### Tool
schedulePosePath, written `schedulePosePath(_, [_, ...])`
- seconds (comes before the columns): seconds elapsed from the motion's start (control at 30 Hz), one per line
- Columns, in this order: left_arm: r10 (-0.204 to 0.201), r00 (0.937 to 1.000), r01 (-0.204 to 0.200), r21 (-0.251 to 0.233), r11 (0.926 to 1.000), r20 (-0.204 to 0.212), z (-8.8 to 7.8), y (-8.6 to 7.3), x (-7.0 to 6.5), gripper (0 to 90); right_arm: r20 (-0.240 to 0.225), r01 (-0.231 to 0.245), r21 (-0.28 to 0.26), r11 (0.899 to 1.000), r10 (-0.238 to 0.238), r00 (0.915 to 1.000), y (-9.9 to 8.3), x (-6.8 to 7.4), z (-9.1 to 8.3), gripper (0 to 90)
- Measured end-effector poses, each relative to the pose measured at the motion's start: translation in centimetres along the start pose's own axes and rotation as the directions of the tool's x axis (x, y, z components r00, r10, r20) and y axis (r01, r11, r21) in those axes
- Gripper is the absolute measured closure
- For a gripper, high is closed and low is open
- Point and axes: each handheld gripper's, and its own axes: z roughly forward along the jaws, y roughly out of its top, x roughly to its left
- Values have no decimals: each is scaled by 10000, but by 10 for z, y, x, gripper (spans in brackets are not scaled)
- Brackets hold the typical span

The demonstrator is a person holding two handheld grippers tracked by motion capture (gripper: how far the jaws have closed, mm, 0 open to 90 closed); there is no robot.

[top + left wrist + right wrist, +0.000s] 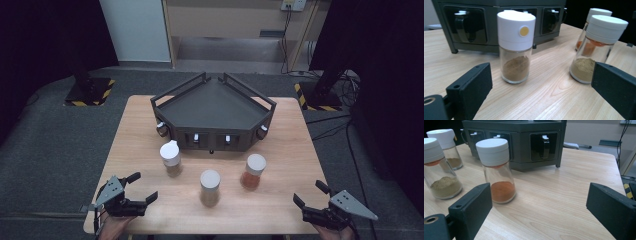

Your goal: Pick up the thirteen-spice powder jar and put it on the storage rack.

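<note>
Both your grippers sit at the bottom of the high view, left gripper [142, 187] in the lower left corner and right gripper [309, 194] in the lower right, and both have their jaws spread wide with nothing between them. You're basically parked at the near edge of the table [290, 150], one hand on each side, probably so each has a clean run at the jars without crossing over the other.

The three spice jars stand upright in a loose row across the middle of the frame, well apart from each other, just in front of the dark angular rack [212, 107]. That spacing looks handy: open jaws can slip around any one without bumping its neighbour.

The brown spice jar [171, 158] is the leftmost. In the left gripper view it stands dead centre [516, 46], so that's likely your left hand's pick. It's clear glass, about a third full of brown powder, with a tall white cap that has a round yellow dot on the side. The tan spice jar [210, 187] sits lowest in the frame, in the middle. The orange spice jar [253, 171] is on the right, left of centre in the right gripper view [497, 171], with a plain white ribbed cap and rusty orange powder at the bottom.
</note>
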Motion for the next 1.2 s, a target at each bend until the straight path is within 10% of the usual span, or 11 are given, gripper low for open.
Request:
schedulePosePath(0.43, [-187, 9998, 187, -69, 9998, 46, -2, 7, -2, 28, -19, -8, 29, 10000, 8, 10000, 0, -1, 1, 66])
schedulePosePath(1.2, [200, 9998, -200, 151, 9997, 36, 5, 70, 7, 34, -40, -78, 38, 10000, 78, 10000, -1, -2, 1, 66])
